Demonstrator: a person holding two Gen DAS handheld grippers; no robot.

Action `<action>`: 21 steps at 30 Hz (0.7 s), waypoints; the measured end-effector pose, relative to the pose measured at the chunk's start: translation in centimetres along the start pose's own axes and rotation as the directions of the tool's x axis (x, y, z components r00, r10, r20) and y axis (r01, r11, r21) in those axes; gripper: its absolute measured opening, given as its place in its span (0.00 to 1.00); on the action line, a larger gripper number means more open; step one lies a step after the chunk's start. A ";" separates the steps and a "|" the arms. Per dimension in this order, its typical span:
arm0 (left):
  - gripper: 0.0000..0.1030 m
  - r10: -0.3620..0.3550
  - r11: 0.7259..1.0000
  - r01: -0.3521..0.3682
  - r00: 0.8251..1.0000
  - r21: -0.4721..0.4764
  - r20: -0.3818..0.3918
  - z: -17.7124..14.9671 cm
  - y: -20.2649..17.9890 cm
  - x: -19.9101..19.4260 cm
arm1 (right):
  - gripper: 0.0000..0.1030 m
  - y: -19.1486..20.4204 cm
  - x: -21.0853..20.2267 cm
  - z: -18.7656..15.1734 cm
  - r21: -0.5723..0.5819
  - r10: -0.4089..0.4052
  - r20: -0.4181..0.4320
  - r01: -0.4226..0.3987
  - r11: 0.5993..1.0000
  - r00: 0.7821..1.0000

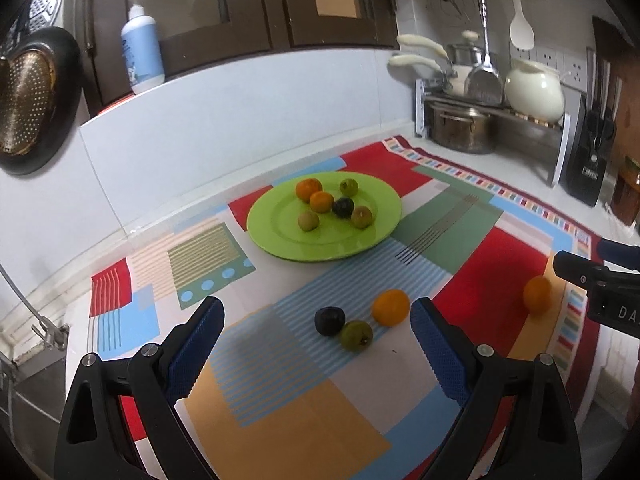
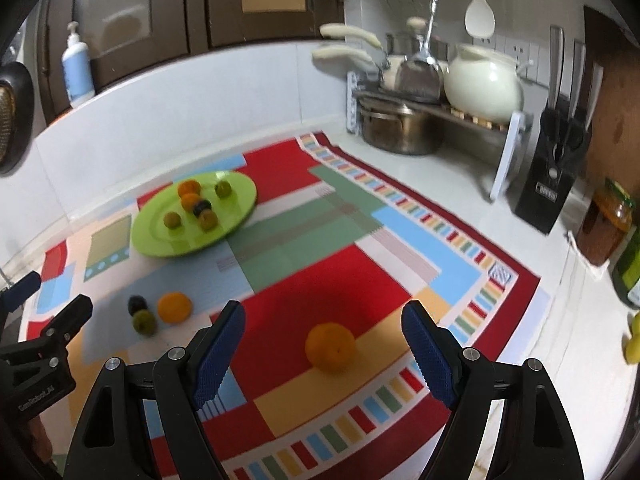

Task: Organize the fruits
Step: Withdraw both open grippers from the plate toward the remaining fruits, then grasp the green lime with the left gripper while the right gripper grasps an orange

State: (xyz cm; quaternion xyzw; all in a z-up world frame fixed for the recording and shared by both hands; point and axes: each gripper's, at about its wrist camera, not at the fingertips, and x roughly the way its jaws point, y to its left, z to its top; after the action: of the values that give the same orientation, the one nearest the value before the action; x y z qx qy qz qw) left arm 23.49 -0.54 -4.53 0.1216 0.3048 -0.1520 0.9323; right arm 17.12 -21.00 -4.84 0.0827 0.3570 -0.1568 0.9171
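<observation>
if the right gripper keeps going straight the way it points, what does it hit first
Most likely the lone orange on the patterned mat, which sits between the open fingers just ahead; depth is hard to judge.

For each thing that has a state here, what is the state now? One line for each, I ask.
left tool: open, nothing between the fingers.
right tool: open, lone orange in front of it, not gripped.
green plate: on the mat, holds six fruits.
lone orange: on the mat, apart from the others.
three loose fruits: on the mat, close together, off the plate.
pump bottle: upright on the ledge.
</observation>
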 end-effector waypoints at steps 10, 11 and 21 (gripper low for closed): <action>0.92 -0.028 1.000 0.029 0.994 0.011 -0.105 -1.5 -0.8 3.8 | 0.78 -0.3 3.3 -1.4 0.013 -0.009 -0.096 0.010 1.000 0.995; 0.91 -0.031 0.999 0.033 0.993 0.009 -0.112 -1.6 -0.8 4.1 | 0.78 -0.3 3.6 -1.5 0.013 -0.006 -0.102 0.008 1.000 0.995; 0.65 -0.087 0.996 0.084 0.983 -0.028 -0.163 -2.1 -1.0 6.5 | 0.66 -0.3 5.7 -2.2 0.015 0.006 -0.154 -0.004 1.000 0.988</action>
State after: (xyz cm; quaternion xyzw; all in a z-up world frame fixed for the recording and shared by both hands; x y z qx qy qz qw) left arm 26.95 -2.17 -10.23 0.1109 0.3869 -0.1783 0.8979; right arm 19.64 -21.98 -10.36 0.1021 0.4254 -0.1503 0.8866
